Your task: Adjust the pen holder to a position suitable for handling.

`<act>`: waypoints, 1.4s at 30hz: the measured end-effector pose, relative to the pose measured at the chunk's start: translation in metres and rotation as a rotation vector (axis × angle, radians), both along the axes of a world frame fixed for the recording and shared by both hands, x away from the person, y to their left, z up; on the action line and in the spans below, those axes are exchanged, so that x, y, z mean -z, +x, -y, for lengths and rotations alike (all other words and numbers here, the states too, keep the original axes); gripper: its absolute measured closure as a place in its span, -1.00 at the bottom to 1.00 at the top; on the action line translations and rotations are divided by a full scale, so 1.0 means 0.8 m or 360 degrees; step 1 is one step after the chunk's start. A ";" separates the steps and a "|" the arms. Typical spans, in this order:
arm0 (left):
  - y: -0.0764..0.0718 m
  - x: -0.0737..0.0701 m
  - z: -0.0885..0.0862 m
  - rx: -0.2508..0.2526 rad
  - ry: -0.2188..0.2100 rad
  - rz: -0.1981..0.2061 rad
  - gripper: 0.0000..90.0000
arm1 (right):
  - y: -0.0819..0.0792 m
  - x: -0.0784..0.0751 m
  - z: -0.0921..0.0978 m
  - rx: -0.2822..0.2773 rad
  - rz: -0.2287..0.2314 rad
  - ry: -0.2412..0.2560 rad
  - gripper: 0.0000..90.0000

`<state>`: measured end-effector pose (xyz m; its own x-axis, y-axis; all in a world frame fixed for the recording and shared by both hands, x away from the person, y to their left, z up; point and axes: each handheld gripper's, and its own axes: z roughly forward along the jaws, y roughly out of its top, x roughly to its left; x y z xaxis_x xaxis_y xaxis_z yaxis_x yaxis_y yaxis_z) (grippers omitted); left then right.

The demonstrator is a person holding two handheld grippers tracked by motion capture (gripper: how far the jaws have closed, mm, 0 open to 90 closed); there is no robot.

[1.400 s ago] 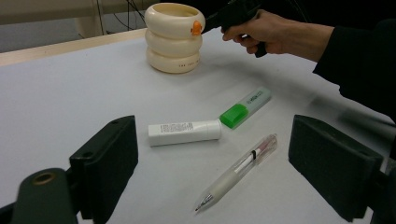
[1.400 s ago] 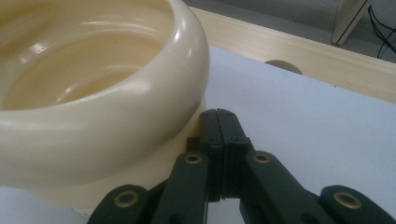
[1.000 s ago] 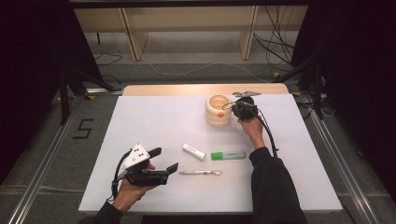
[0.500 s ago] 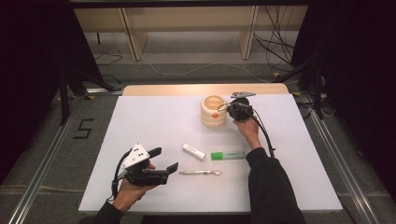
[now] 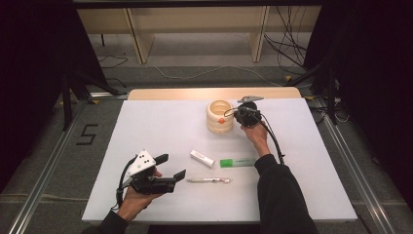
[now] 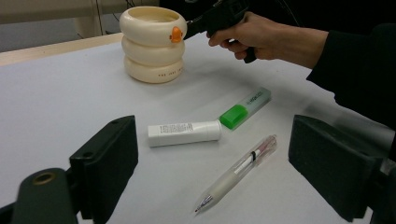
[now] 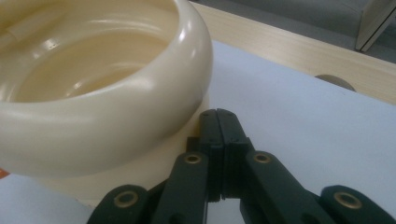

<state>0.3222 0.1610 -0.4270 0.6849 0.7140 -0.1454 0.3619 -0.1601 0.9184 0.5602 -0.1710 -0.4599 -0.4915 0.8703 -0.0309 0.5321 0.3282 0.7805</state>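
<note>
We find the left gripper (image 5: 168, 166) nearest, its fingers spread wide and empty above the white tabletop (image 5: 146, 126). Beyond it lie a pen (image 6: 237, 172), a white tube (image 6: 183, 133) and a green highlighter (image 6: 245, 108). Farthest, the right gripper (image 7: 218, 122) has its fingers pressed together, apparently holding nothing, just beside the cream ringed holder (image 5: 219, 116).

Cream ringed holder (image 5: 219, 116) w/ orange dot; green highlighter (image 5: 237, 162); white tube (image 5: 201, 158).
</note>
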 end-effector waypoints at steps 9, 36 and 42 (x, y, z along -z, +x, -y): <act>0.000 0.000 0.000 -0.0003 0.0000 -0.0001 -0.66 | -0.013 -0.021 0.029 0.0017 -0.0030 0.0007 0.65; 0.001 0.002 0.000 -0.0015 0.0007 -0.0003 -0.66 | -0.093 -0.056 0.074 -0.0169 -0.0100 0.0184 -0.11; 0.000 0.001 0.000 -0.0009 -0.0001 0.0001 -0.66 | -0.115 -0.059 0.064 -0.0292 -0.0116 0.0161 -0.18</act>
